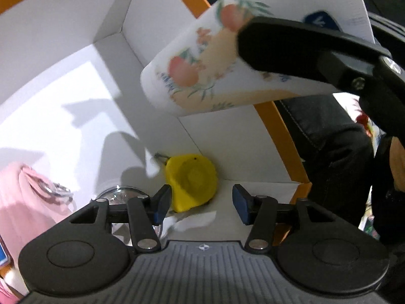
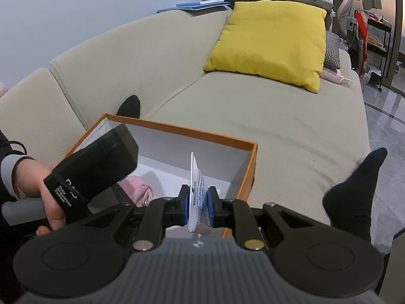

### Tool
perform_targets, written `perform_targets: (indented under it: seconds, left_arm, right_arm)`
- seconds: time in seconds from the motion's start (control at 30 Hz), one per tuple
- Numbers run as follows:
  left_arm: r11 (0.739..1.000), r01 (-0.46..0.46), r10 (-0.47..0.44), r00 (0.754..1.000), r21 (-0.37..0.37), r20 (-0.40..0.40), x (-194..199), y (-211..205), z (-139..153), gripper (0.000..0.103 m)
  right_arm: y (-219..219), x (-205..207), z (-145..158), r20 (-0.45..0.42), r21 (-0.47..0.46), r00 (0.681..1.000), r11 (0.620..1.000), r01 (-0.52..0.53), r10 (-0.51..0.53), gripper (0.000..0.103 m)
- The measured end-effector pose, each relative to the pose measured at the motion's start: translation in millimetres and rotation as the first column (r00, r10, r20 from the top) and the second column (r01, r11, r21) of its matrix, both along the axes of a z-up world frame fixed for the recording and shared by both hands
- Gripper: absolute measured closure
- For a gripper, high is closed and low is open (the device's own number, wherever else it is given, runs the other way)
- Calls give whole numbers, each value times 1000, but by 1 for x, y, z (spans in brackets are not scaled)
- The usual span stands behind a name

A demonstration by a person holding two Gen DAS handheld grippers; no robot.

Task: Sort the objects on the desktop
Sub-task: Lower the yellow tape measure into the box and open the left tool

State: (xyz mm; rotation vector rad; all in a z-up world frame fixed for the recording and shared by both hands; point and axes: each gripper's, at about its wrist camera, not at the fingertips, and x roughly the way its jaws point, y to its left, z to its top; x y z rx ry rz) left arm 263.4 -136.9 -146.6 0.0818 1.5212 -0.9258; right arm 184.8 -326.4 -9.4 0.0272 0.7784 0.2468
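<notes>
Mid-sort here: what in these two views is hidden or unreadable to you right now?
- Tube print: right wrist view, blurred; lower end cut off by the right hand-held gripper.
- Shiny object: left wrist view, hidden behind the left hand-held gripper.
- Pink cloth: cut off at the left edge.
- Box floor: mostly hidden.

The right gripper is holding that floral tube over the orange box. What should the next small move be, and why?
Probably lower the tube a little further and open the jaws. The right gripper is clamped on it above the open box, bare white floor lies beneath, and the left gripper sits open and apart beside the yellow tape measure.
</notes>
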Motion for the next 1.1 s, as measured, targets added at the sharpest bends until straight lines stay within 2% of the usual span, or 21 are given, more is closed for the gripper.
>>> perform_targets:
  seconds: [0.07,0.13,0.23,0.37,0.5,0.63,0.77,0.83,0.93,1.1]
  left_arm:
    - [1000,-18,18,1000,-8,-24,-1,5,-2,53]
    - [999,-42,42,999,1,-16,-2,11,-2,57]
    - [996,-87,88,995,-35,38,-4,22,7,59]
    - [996,-75,80,987,-47,138,-12,20,16,61]
    - [998,-43,48,988,-38,146,-22,10,11,62]
    - [999,-37,40,988,-21,148,-29,5,1,69]
    - [1000,-27,25,989,8,143,-37,6,-6,69]
    - [998,-22,13,988,58,153,-42,6,-8,71]
    - [995,5,-21,985,96,169,-52,8,-6,71]
    - [992,-1,-22,983,123,185,-66,19,-4,71]
  right_arm:
    - [-1,0,0,-1,-9,1000,1000,4,-4,88]
    - [-2,0,1,-3,-18,1000,1000,9,-9,88]
    - [-3,0,1,-4,-25,1000,1000,16,-16,88]
    - [-5,1,4,11,-26,999,999,39,-39,88]
    - [-5,2,6,22,-20,999,999,41,-41,88]
    - [-5,2,5,21,-19,999,999,33,-33,88]
    - [-6,1,3,16,-14,999,999,30,-30,88]
    - [-6,1,2,14,-13,1000,1000,28,-28,88]
    - [-5,0,1,10,-12,1000,1000,24,-24,88]
    - [-4,-1,2,1,-20,1000,1000,13,-13,88]
